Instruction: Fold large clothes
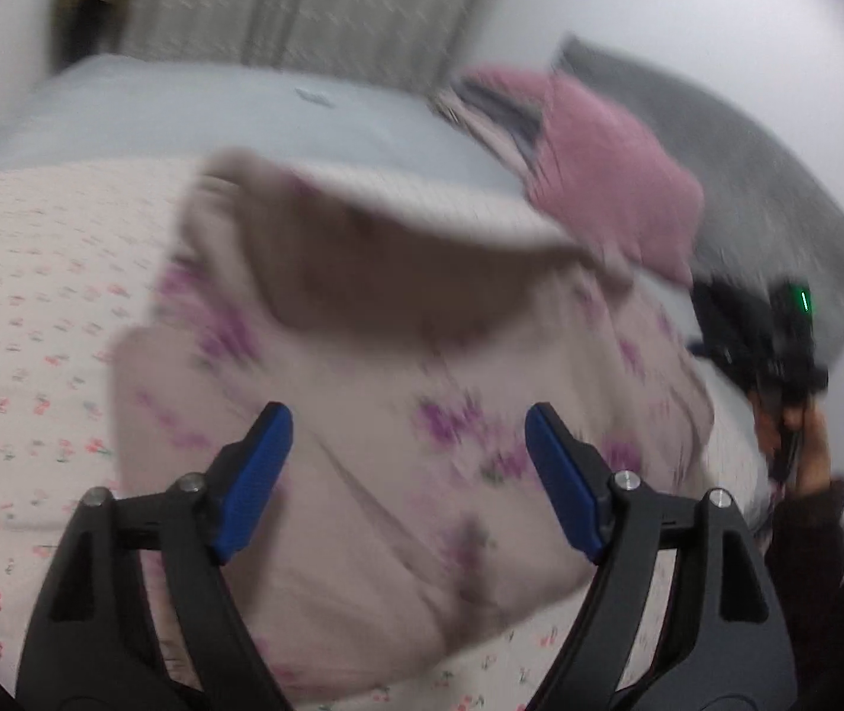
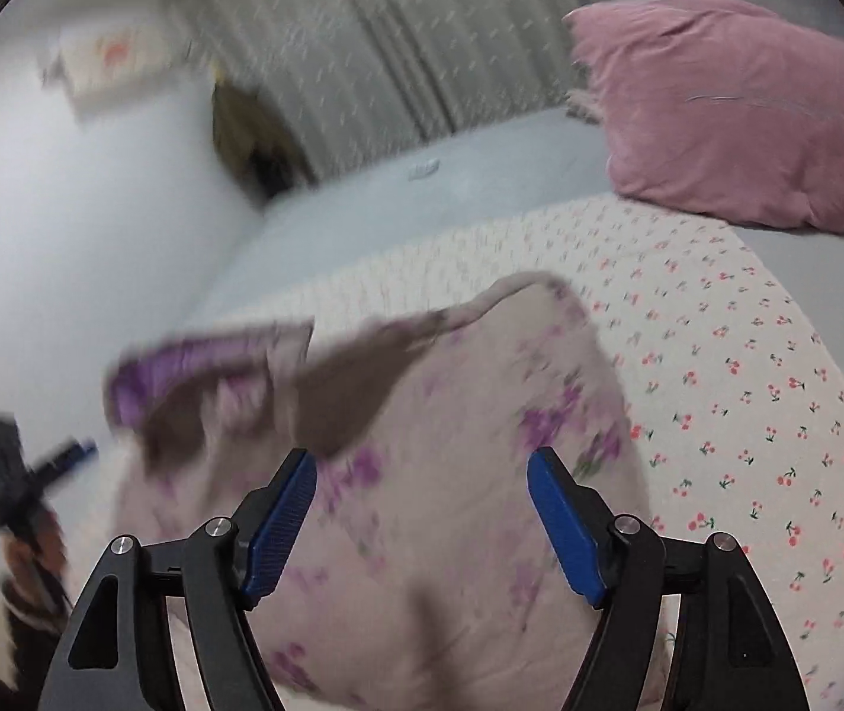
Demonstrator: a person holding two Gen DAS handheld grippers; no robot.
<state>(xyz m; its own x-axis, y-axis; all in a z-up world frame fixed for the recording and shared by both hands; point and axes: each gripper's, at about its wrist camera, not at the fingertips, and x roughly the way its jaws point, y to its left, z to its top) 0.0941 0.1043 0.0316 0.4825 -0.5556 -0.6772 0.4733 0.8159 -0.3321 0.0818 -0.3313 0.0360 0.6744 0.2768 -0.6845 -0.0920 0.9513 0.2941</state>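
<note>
Garment: floral cloth (image 1: pixel 422 415) mid-fold on bed (image 1: pixel 19 296)
Fingers: left gripper (image 1: pixel 408 474) and right gripper (image 2: pixel 422 518) wide, empty
Advice: align edges, then flatten

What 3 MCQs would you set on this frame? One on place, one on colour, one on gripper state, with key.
1. Where does the floral garment lie?
A. on the cherry-print bedspread
B. on the floor
C. on a chair

2. What colour is the pillow?
A. green
B. pink
C. yellow

3. How do the left gripper and right gripper stand?
A. both shut on cloth
B. one open, one shut
C. both open, holding nothing

Key: A, the garment rests on the bedspread in both views; B, the pillow at the head of the bed is pink; C, the blue pads sit wide apart with cloth only behind them.
</note>
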